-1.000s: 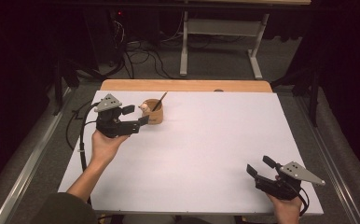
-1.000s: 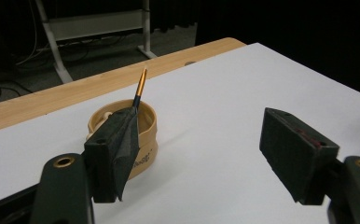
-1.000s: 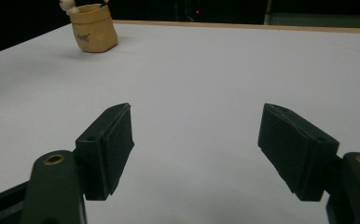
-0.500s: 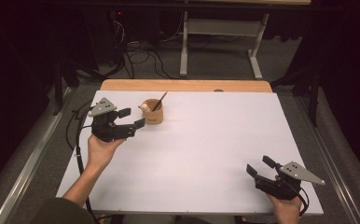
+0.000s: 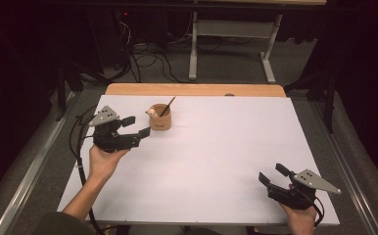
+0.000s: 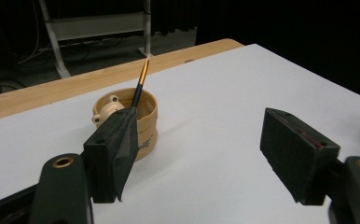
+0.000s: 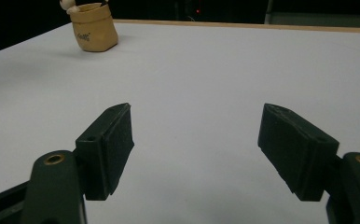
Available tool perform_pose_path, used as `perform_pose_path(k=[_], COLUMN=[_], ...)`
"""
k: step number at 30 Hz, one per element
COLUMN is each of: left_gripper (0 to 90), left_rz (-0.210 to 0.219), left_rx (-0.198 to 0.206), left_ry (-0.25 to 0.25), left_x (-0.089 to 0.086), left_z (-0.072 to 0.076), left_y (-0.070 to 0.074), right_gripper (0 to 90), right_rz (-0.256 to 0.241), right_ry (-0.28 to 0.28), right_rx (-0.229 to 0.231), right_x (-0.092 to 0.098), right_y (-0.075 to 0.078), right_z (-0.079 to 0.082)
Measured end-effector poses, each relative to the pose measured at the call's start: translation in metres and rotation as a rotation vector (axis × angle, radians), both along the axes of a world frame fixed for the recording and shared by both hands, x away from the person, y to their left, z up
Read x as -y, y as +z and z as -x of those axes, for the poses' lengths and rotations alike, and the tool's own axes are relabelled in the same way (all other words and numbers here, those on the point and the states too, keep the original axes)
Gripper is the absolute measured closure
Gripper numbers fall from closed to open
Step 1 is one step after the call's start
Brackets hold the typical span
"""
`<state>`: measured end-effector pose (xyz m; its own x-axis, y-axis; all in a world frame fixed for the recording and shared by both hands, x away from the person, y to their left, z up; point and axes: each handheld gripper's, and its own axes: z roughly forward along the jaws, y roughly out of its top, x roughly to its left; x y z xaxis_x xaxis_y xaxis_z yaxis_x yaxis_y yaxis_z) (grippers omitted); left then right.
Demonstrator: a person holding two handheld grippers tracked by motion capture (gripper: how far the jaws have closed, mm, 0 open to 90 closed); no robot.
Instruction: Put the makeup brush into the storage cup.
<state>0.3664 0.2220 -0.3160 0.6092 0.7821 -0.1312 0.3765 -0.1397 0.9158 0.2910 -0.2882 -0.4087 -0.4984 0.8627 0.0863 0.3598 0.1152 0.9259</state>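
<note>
White table (image 5: 216,161), tan cup (image 7: 93,28), lettering unreadable.

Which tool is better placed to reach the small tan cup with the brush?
Left. The left tool, open, hovers beside the small tan cup; the right tool sits at the table's near right corner.

White-topped table (image 5: 216,161) w/ tan cup (image 5: 160,117) standing near far-left edge.

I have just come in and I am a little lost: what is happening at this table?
A person holds a claw in each hand over a white table. The left claw is open beside a small tan cup holding a thin dark stick, not touching it. The right claw is open near the table's front edge, far from the cup.
</note>
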Motion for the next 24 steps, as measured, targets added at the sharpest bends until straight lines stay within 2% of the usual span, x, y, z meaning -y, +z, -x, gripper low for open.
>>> perform_pose_path(k=[13, 24], left_gripper=[28.4, 28.0], left_rz=[0.009, 0.026], left_rx=[-0.004, -0.01], left_ry=[-0.02, -0.016], left_x=[0.001, -0.005], left_z=[0.008, 0.017], left_y=[-0.001, -0.007], right_gripper=[28.2, 28.2], right_rz=[-0.001, 0.0], right_ry=[-0.001, 0.0], right_rx=[-0.001, -0.004], right_x=[0.0, 0.0], right_y=[0.0, 0.0], right_z=[0.0, 0.0])
